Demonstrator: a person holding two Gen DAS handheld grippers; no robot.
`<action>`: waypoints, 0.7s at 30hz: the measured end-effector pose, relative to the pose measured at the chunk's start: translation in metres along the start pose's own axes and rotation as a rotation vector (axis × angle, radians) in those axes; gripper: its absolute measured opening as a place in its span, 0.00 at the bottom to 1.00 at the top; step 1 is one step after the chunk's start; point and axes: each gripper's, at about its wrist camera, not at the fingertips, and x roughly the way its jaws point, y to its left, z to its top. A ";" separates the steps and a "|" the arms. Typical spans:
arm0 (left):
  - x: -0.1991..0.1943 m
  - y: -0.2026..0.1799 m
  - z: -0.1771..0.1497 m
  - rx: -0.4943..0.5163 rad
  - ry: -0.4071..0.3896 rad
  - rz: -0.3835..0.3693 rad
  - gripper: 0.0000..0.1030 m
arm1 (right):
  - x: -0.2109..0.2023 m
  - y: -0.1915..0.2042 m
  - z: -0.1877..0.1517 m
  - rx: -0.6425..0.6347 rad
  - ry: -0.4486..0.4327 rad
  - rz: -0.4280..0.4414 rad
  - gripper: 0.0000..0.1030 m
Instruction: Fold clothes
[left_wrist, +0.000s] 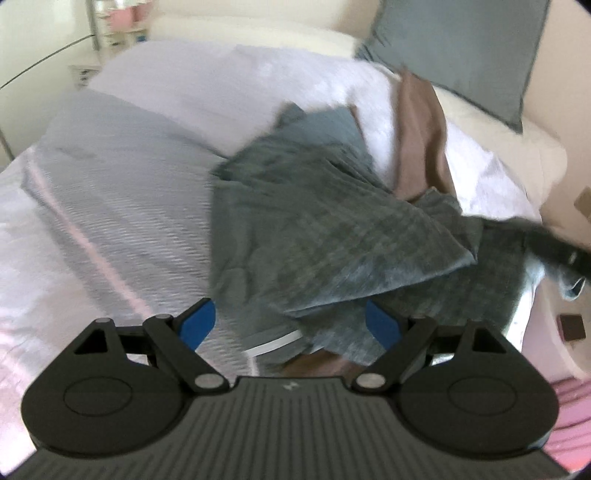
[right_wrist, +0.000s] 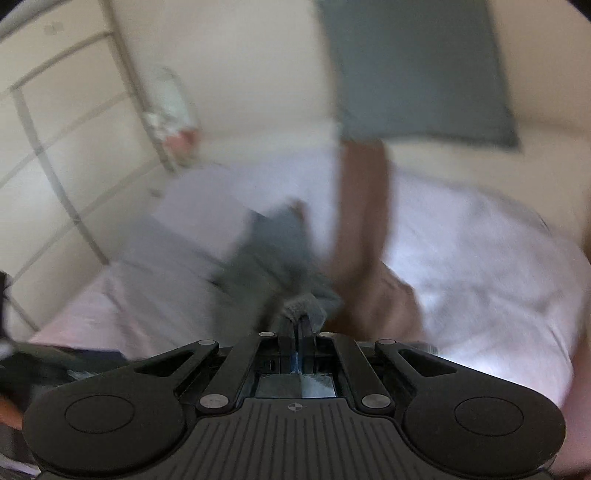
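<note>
Right hand-held gripper (right_wrist: 295, 325) pinches grey garment (left_wrist: 295, 229) edge, lifting for fold; left hand-held gripper (left_wrist: 290, 321) spread, over bed (left_wrist: 92, 206).

A grey-green garment (left_wrist: 295, 229) with a faint checked weave fills the middle of the left wrist view, a white stripe (left_wrist: 273, 347) at its lower hem. Behind it, upper right, lies a plain brown cloth (left_wrist: 421, 147). The bed cover (left_wrist: 110, 192) is pale lilac-white with fine ribbed lines. A plain slate-grey pillow (left_wrist: 454, 48) sits at upper right. The left tool (left_wrist: 290, 325) is black with blue pads (left_wrist: 197, 323).
</note>
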 end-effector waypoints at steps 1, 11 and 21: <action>-0.012 0.008 -0.004 -0.019 -0.012 0.010 0.84 | -0.004 0.019 0.002 -0.032 -0.010 0.036 0.00; -0.178 0.124 -0.102 -0.307 -0.151 0.218 0.84 | -0.052 0.213 0.017 -0.317 -0.108 0.403 0.00; -0.367 0.211 -0.244 -0.587 -0.252 0.506 0.84 | -0.131 0.383 -0.001 -0.344 -0.169 0.768 0.00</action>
